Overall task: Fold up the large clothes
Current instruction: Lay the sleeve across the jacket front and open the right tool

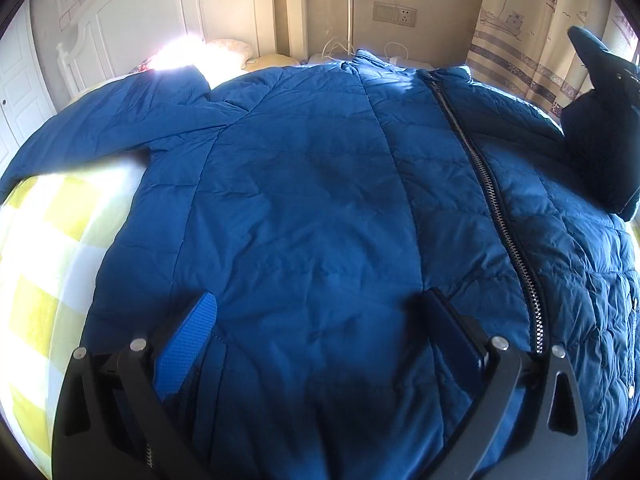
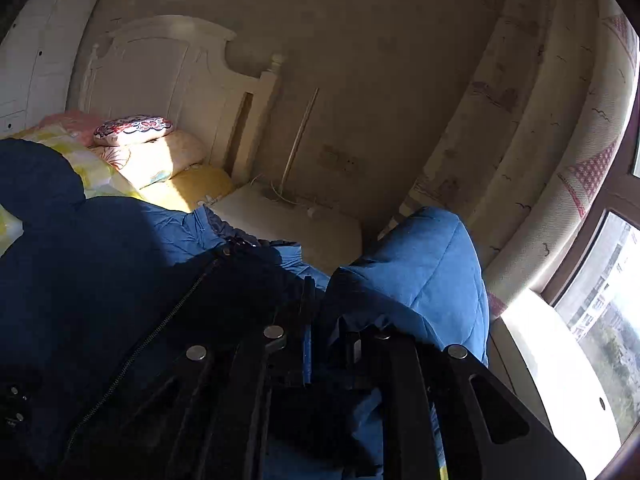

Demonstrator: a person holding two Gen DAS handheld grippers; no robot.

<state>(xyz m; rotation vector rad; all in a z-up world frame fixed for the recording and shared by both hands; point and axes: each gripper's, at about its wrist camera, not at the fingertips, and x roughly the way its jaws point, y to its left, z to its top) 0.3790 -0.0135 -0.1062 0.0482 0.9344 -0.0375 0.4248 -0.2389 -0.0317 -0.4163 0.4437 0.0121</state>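
Left gripper (image 1: 320, 320): jaws spread wide, nothing between them; both fingers low over the hem area of the blue quilted jacket (image 1: 312, 184). Whether the fingertips touch the fabric cannot be told. Left finger carries a blue textured pad (image 1: 188, 348); right finger dark, in shadow.

Right gripper (image 2: 324, 320): jaws drawn nearly together, clamped on a raised fold of the jacket's sleeve (image 2: 432, 268), held up off the bed. The contact point is in deep shadow and hard to make out.

Jacket: spread front-up on the bed, zipper (image 1: 488, 192) closed and running from collar to hem. One sleeve lies out toward the headboard side; the other is the lifted one, showing dark at the left wrist view's right edge.

Surroundings: yellow-and-white checked bedsheet (image 1: 48, 248), partly washed out by sunlight; white headboard (image 2: 160, 68); pillows (image 2: 160, 152); patterned curtain (image 1: 520, 36); wall socket (image 1: 394, 14); window (image 2: 608, 280), cut off at the frame edge.
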